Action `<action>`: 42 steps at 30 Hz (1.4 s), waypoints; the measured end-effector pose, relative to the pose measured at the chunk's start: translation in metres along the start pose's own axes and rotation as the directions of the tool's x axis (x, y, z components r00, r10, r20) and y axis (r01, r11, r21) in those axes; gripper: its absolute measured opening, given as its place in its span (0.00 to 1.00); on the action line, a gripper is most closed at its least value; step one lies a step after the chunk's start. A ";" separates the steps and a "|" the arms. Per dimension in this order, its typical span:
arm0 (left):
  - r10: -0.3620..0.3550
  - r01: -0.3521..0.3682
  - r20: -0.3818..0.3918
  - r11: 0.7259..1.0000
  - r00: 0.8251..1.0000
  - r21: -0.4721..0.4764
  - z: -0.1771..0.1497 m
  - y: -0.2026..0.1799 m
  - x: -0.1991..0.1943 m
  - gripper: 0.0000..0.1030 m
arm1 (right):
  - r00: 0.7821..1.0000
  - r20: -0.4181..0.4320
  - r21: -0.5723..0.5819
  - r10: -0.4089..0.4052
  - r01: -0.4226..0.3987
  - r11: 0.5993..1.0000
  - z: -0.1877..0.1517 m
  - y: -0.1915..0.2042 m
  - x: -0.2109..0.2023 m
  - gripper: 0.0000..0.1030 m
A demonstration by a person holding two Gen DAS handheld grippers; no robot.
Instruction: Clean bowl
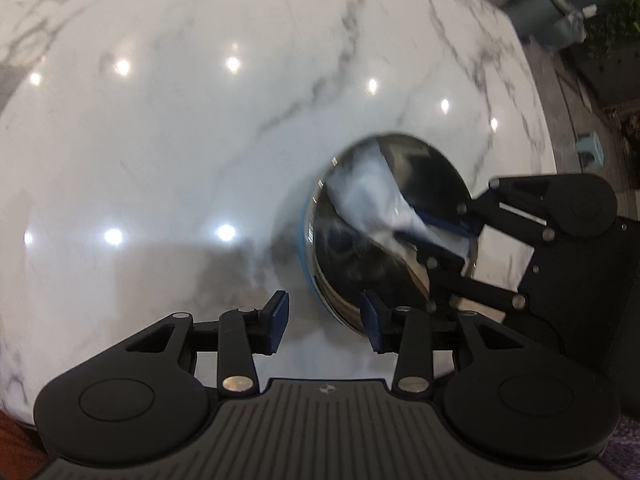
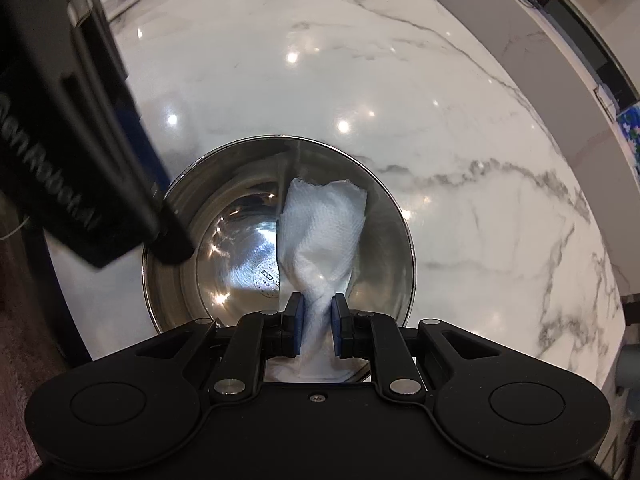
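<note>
at nine o'clock in the right wrist view, only the dark body of the left gripper (image 2: 120, 168), its fingertips cut off behind that body, covering part of the bowl's (image 2: 372, 272) left rim. in the left wrist view, left gripper (image 1: 326, 322) with blue pads spread apart, nothing between them, right pad just at the bowl's (image 1: 360, 256) near rim; contact there hard to make out. bowl blurred in that view, at about three o'clock from the middle, standing on the marble tabletop (image 1: 180, 120). steel inside mirrored, a stamped mark on the bottom too small to read. toward the right, white paper towel (image 2: 324, 232) bunched and twisted, lying up the bowl's inner wall toward twelve o'clock, lower end hidden under the gripper body. right gripper (image 2: 318, 322) pinching the towel's narrow twist between both pads, over the bowl's near rim at six o'clock. at one to three o'clock, table edge, grey bin (image 1: 540, 12) and green plant (image 1: 628, 16), smeared.
</note>
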State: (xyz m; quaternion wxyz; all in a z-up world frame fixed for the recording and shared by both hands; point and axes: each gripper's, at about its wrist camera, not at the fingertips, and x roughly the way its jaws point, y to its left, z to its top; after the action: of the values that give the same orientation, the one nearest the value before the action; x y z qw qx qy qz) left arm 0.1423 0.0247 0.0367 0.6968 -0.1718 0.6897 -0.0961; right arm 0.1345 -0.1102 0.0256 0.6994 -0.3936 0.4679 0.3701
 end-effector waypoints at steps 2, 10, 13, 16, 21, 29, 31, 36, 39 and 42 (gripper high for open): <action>0.019 -0.019 -0.019 1.000 1.000 0.001 0.006 -0.004 0.003 0.35 | 1.000 0.010 0.006 0.005 -0.005 1.000 -0.002 -0.001 -0.001 0.12; 0.032 -0.032 -0.075 0.999 0.997 0.005 0.011 -0.015 0.014 0.21 | 0.999 0.038 0.031 0.031 -0.033 0.999 -0.008 -0.006 -0.005 0.12; 0.059 -0.058 -0.063 0.998 0.996 0.020 0.010 -0.019 0.016 0.20 | 0.998 0.043 0.035 0.037 -0.038 0.999 -0.010 -0.006 -0.005 0.12; 0.081 -0.080 -0.053 0.996 0.995 0.034 0.010 -0.022 0.017 0.19 | 0.998 0.044 0.041 0.042 -0.044 0.998 -0.012 -0.007 -0.006 0.12; 0.124 -0.121 -0.042 0.991 0.991 0.066 0.012 -0.028 0.019 0.17 | 0.998 0.019 0.085 0.063 -0.065 0.994 -0.006 -0.007 -0.005 0.13; 0.167 -0.163 -0.033 0.982 0.985 0.099 0.016 -0.035 0.022 0.11 | 0.958 0.046 0.208 0.284 -0.287 0.935 -0.002 -0.012 -0.007 0.12; 0.182 -0.177 -0.034 0.977 0.983 0.118 0.017 -0.039 0.024 0.11 | 0.968 0.019 0.168 0.250 -0.249 0.954 0.000 -0.006 -0.006 0.12; 0.215 -0.206 -0.035 0.965 0.976 0.164 0.019 -0.045 0.026 0.11 | 0.982 -0.017 0.061 0.186 -0.185 0.981 0.004 0.007 -0.009 0.12; 0.218 -0.208 -0.038 0.962 0.975 0.178 0.019 -0.045 0.026 0.11 | 0.994 -0.046 -0.034 0.103 -0.104 0.994 0.004 0.016 -0.011 0.11; 0.225 -0.214 -0.040 0.958 0.973 0.190 0.019 -0.046 0.027 0.11 | 0.999 -0.051 -0.137 0.006 -0.013 0.991 0.002 0.024 -0.012 0.11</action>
State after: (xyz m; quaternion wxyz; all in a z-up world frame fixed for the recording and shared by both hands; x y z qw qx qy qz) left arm 0.1672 -0.0256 0.0290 0.6948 -0.0259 0.7135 -0.0867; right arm 0.1103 -0.1004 0.0326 0.6570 -0.4478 0.4607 0.3944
